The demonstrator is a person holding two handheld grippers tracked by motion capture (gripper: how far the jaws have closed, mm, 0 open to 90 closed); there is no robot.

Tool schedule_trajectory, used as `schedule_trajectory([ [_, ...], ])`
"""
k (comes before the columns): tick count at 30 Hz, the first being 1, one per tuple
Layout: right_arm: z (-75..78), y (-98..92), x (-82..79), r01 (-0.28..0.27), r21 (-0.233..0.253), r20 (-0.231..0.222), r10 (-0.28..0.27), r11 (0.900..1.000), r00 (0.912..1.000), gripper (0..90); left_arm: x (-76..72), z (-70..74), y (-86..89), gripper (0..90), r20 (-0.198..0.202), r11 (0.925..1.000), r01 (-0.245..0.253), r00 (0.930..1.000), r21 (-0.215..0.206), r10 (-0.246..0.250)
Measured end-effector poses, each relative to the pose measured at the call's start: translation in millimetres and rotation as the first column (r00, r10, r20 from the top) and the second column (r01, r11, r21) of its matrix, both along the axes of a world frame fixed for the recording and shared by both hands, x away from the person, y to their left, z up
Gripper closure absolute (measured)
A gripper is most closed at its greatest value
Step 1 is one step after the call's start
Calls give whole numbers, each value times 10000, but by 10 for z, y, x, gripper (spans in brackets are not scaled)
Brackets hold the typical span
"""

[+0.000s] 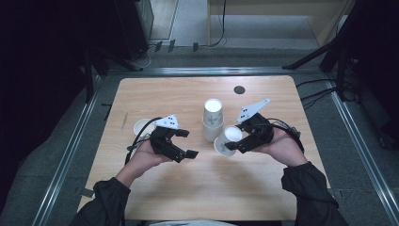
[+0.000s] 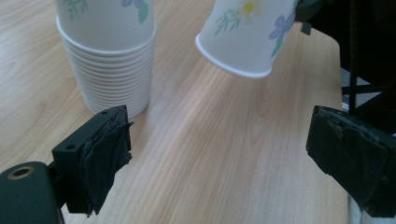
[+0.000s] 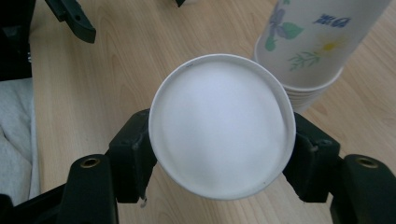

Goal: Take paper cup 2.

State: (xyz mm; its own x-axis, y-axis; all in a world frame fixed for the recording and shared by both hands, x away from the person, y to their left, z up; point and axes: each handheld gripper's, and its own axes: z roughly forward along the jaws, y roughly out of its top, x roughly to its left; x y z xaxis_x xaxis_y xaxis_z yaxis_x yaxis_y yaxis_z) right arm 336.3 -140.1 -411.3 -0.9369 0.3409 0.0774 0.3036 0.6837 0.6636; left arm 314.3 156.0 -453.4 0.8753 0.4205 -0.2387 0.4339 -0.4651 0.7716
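Forearms in dark sleeves are coming in from the near edge of the table, each hand wrapped around a gripper. The left hand is lying low over the wood, turning the left gripper toward the middle of the table; its jaws are standing wide apart with nothing between them, and in the left gripper view bare tabletop is showing in the gap. Just behind that hand a single paper cup is sitting on the table, partly hidden by the gripper's grey plate and cable.

Farther along, near the table's centre, a stack of paper cups is standing upside down, the rims nested closely at its base. It is sitting just beside the held cup, between the two grippers. Beyond it, near the far edge, a small dark round spot is marking the wood.

The right hand is angling the right gripper inward and is clamping a white paper cup, one jaw pressing on each side of its wall. This cup is hanging tilted above the table, apart from the wood, its rim pointing toward the left gripper. Its outside is carrying printed flowers with green leaves; in the right gripper view its flat white bottom is facing the camera.
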Motion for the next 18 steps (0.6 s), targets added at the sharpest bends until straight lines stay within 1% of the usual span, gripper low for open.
schedule_trajectory([
  [2,-51,27,-21,-66,135,-35,67,9999,10000,340,-11,-21,-18,66,-45,9999,69,10000,-147,-70],
  [4,-104,52,-36,-132,274,-134,136,9995,9998,340,-27,-32,-42,66,13,9999,155,9999,-44,-155],
  [5,-136,71,-42,-202,261,-186,207,9995,9996,341,-31,-37,-50,66,32,9998,222,9997,-12,-222],
  [7,-194,115,-50,-371,103,-306,374,9993,9988,340,-41,-45,-55,66,-10,9996,236,9997,-120,-237],
  [8,-215,137,-54,-413,84,-365,416,9991,9985,340,-43,-53,-58,66,-54,9993,299,9995,-221,-300],
  [10,-246,184,-55,-558,100,-513,562,9984,9971,340,-57,-66,-69,66,-56,9991,370,9993,-205,-371],
  [13,-238,241,-67,-702,137,-587,709,9974,9958,340,-75,-86,-84,66,-48,9986,467,9989,-228,-468],
  [15,-202,282,-76,-847,183,-573,856,9962,9947,341,-88,-101,-98,66,-131,9977,506,9986,-453,-512],
  [18,-146,333,-84,-997,289,-554,1012,9946,9933,341,-110,-116,-127,66,-147,9970,576,9982,-523,-584],
])
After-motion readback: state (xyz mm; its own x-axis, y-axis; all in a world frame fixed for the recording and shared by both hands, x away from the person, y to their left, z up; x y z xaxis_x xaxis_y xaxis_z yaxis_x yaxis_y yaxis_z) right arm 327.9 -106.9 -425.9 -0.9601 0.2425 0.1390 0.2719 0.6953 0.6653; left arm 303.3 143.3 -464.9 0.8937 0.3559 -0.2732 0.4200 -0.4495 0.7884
